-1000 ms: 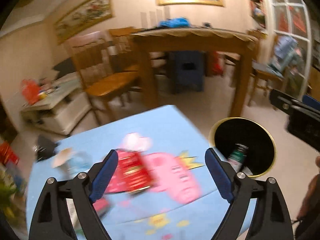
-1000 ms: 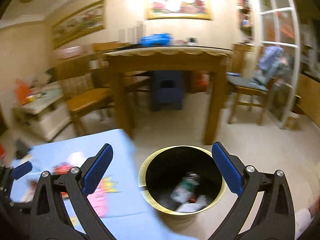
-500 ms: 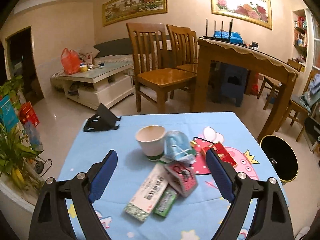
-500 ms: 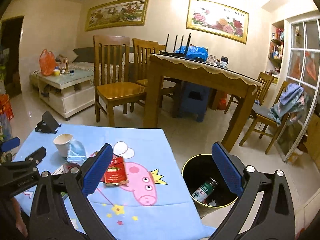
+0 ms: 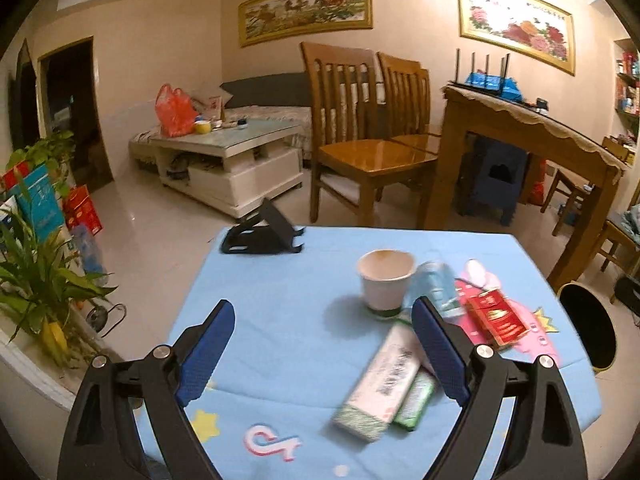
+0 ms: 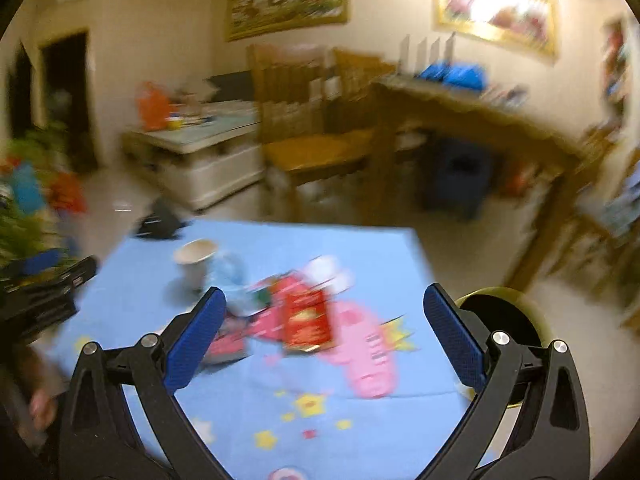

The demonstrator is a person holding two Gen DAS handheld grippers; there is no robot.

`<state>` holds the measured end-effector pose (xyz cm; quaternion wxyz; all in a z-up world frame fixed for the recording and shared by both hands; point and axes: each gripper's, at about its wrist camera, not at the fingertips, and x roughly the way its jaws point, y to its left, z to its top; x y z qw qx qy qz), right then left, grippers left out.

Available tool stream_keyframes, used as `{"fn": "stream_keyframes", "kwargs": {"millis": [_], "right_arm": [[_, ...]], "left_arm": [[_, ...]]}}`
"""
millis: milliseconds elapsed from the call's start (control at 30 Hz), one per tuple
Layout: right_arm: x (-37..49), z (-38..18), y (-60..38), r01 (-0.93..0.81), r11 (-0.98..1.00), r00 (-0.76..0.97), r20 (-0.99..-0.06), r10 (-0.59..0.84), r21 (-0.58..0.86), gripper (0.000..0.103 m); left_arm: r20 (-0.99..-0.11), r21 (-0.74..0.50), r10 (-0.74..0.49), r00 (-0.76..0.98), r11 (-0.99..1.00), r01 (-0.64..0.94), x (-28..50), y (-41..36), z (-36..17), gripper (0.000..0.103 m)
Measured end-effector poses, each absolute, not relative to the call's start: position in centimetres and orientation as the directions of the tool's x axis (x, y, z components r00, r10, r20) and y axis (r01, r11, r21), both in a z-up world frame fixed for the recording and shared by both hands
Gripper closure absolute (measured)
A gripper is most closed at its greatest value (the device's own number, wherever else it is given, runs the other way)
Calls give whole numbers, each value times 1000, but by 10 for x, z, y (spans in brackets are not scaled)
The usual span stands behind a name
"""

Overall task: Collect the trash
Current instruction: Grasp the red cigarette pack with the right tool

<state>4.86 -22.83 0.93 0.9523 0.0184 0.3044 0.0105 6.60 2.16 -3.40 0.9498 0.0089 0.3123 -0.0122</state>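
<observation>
Trash lies on a blue cartoon tablecloth [image 5: 280, 304]: a white paper cup [image 5: 385, 278], a crumpled blue face mask [image 5: 436, 282], a red packet [image 5: 496, 318], a long white-green box [image 5: 384, 376] and a small green pack [image 5: 416, 400]. My left gripper [image 5: 320, 354] hovers open over the cloth, left of the boxes, holding nothing. The right wrist view is blurred: my right gripper [image 6: 320, 338] is open above the red packet [image 6: 306, 316], with the cup [image 6: 196, 258] and mask [image 6: 232, 280] beyond. A black bin with a gold rim [image 5: 588, 328] [image 6: 504, 320] stands on the floor to the right.
A black phone stand [image 5: 262, 232] sits at the table's far left corner. Wooden chairs [image 5: 360, 152], a dining table [image 5: 528, 136] and a white coffee table [image 5: 228, 160] stand beyond. Potted plants [image 5: 36, 280] are at the left. The left gripper [image 6: 44, 280] shows at the right wrist view's left edge.
Both grippers swung left, away from the bin and over the table. The cup, mask and boxes came into the left view; the bin slid to the right edge. Both stayed open.
</observation>
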Motion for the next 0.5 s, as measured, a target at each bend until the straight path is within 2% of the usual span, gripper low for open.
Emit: {"fn": "stream_keyframes", "kwargs": {"millis": [100,167,200,233,267,333,500], "right_arm": [[64,-20,-260,-6,988,751,-651,104,152,8],[74,-39,-271,17,981,715,-688,125,196,25],[80,-47,-272,22,982,700,-704,120,189,25],[90,-56,-266,8,987,687,-719,110,159,23],[95,-64,-260,-2,991,680,-726,100,135,14],[115,-77,-243,-30,998,673,-737,63,58,4],[171,-110,-209,-107,990,613,-790,-4,-88,6]], "left_arm": [[-602,41,15,798,999,11,70,34,-42,16],[-619,40,35,785,999,-13,76,44,-52,16],[-636,19,24,771,1000,-15,79,48,-57,16],[-645,8,17,764,1000,-15,82,50,-60,16],[-652,1,11,758,1000,-14,84,52,-62,16],[-658,0,9,753,1000,-12,85,53,-65,16],[-665,-22,-12,747,1000,-3,91,59,-66,16]]}}
